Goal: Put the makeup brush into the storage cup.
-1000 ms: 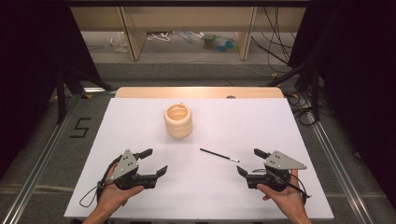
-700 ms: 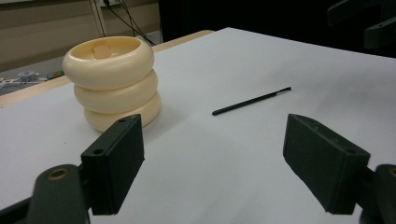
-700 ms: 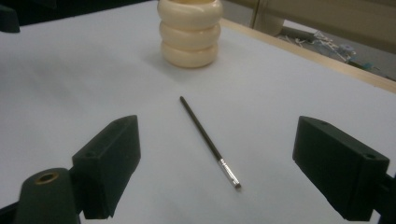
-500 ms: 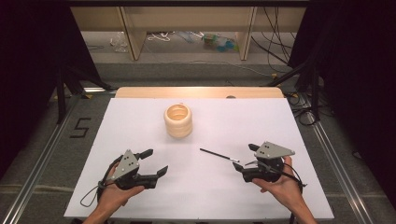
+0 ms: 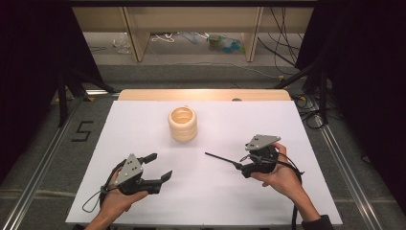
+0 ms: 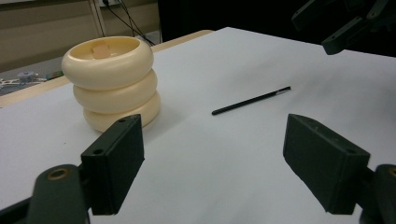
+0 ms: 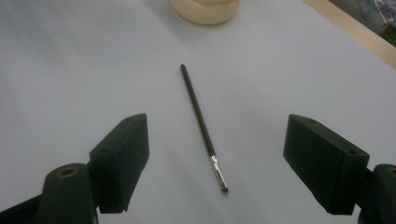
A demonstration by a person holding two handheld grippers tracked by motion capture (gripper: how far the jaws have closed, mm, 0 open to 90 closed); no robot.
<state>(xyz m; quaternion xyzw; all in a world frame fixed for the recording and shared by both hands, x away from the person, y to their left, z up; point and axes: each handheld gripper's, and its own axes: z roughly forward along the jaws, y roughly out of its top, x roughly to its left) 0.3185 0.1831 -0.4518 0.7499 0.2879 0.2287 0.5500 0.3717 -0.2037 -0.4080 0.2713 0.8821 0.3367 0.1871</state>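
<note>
A thin black stick [image 5: 220, 159] with a silvery end lies flat on the white table [image 5: 143, 124], right of centre. My right gripper [image 5: 244, 160] sits at the stick's near right end, pointing left along it. In the right gripper view the stick [image 7: 201, 121] runs away between the wide jaws of that gripper [image 7: 215, 163], untouched. Those jaws have just been closing a little and still stand open. A cream holder of stacked rings [image 5: 182, 123] stands upright beyond the stick. My left gripper [image 5: 163, 165] rests open at the near left, empty, facing the holder [image 6: 112, 79] and the stick [image 6: 251, 100].
The table's wooden far edge [image 5: 201, 95] runs behind the holder. Metal rails [image 5: 43, 167] flank the table on both sides. Shelving and cables [image 5: 191, 38] lie on the floor past the far edge. White surface spreads between the two grippers.
My right gripper has moved left and a little forward and up, from the near right to the stick's end. The left gripper, the stick and the holder have stayed put.
</note>
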